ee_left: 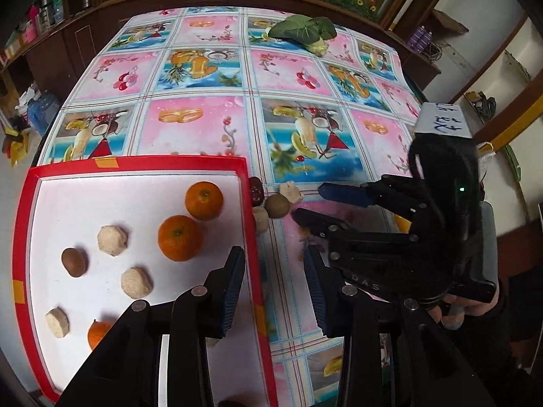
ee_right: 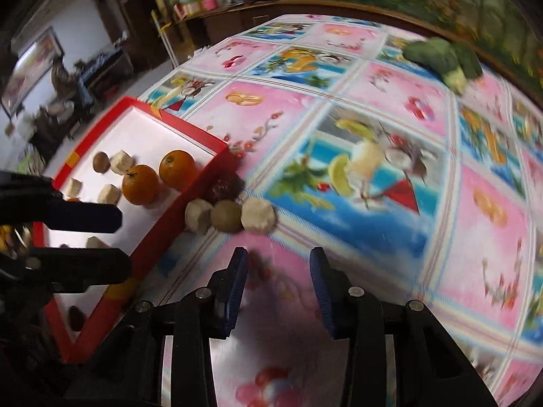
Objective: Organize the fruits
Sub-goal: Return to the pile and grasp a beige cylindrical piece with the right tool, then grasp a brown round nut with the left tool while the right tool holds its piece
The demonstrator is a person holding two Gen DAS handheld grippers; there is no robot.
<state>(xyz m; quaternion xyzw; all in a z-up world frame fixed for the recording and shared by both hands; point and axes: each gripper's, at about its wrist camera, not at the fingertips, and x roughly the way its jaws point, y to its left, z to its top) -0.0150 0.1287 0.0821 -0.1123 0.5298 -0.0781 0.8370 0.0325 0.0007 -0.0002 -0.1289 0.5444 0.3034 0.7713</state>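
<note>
Hand-held gripper (ee_right: 277, 291) on our right stood half-open and empty at lower centre; we should straddle the brown fruit (ee_right: 226, 216) squarely before squeezing.

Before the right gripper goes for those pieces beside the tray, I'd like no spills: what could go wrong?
The brown fruit, two pale chunks and dark date touch in a cluster, so the open right gripper may knock neighbours rolling. They sit against the red tray wall, which could block a finger. The left gripper hovers close, risking collision.
</note>
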